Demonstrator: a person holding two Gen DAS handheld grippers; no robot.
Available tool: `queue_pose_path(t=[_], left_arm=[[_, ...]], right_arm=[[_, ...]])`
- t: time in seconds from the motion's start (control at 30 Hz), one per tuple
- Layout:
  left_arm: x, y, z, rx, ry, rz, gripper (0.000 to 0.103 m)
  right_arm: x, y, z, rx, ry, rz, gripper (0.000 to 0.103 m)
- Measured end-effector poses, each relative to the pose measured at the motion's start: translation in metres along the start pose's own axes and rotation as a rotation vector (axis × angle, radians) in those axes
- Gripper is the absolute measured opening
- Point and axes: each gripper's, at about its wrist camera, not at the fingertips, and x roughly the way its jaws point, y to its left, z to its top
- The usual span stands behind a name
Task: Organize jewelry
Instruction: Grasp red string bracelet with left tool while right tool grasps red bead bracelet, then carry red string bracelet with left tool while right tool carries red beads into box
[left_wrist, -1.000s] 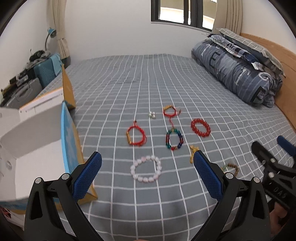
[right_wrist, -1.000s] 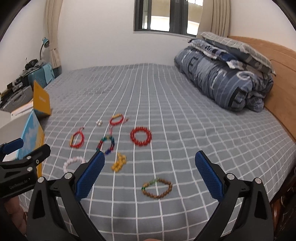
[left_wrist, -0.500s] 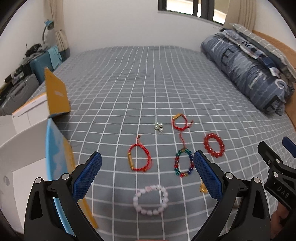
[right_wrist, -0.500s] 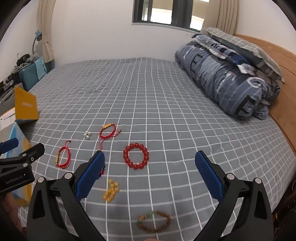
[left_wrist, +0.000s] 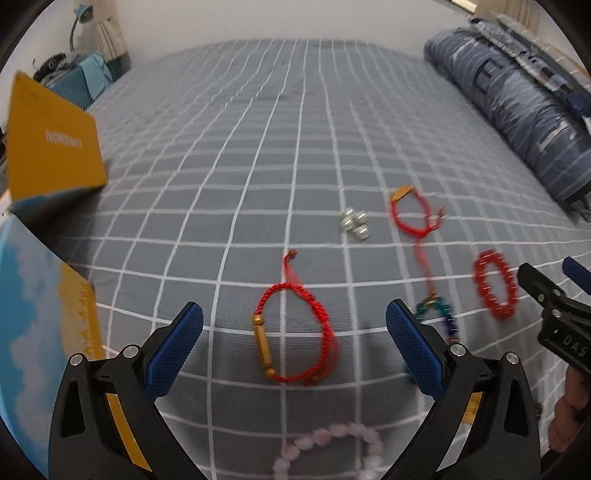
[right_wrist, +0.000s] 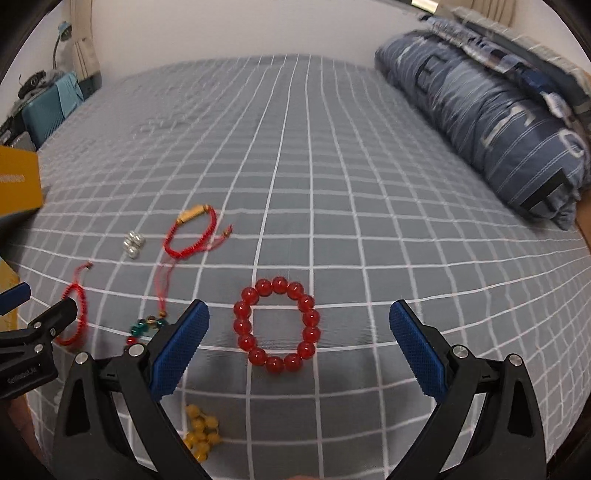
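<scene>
Left wrist view: the left gripper (left_wrist: 294, 341) has its fingers spread wide and holds nothing. A red braided cord bracelet with a gold tube bead (left_wrist: 295, 334) lies flat on the grey checked bed (left_wrist: 258, 147), centred between the two blue finger pads (left_wrist: 173, 352), nearly level with their tips. An open yellow-and-blue cardboard box (left_wrist: 48, 295) stands outside the left finger, presumably the destination.

Right wrist view: the right gripper (right_wrist: 298, 347) is likewise fully spread and empty. A red round-bead bracelet (right_wrist: 276, 325) lies between its fingers, nearer the left one. A yellow bead cluster (right_wrist: 201, 435) lies behind the left finger.

Recommended procedure, as a judgement: lower each gripper until the pads straddle one side of its bracelet, not the whole loop. Close on a single strand or bead run. Avoid pinching bed fabric. The cord bracelet is limp and will dangle; lift it slowly.
</scene>
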Motion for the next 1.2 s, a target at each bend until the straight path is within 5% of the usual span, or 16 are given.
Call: queue_pose_path(t=[0.47,0.77,0.97,1.03,1.2], left_arm=[[0.037,-0.002,-0.008,0.016,0.052,0.045,0.095],[0.031,-0.008,-0.011,0.032,0.074,-0.017,0.065],[0.026,-0.012,-0.012,0.057,0.074,-0.029,0.035],[0.024,-0.013,-0.013,0.068,0.072,-0.029,0.013],[0.019,-0.014,-0.015,0.075,0.054,-0.049,0.011]], right_arm=[[0.048,-0.002,-0.006,0.024,0.119,0.041,0.094],[0.063,-0.004,-0.005,0.042,0.197,0.096,0.091],[0.059,-0.007,-0.006,0.055,0.189,0.089,0.066],[0.058,-0.007,-0.006,0.049,0.185,0.082,0.051],[0.052,-0.002,-0.008,0.033,0.160,0.050,0.013]])
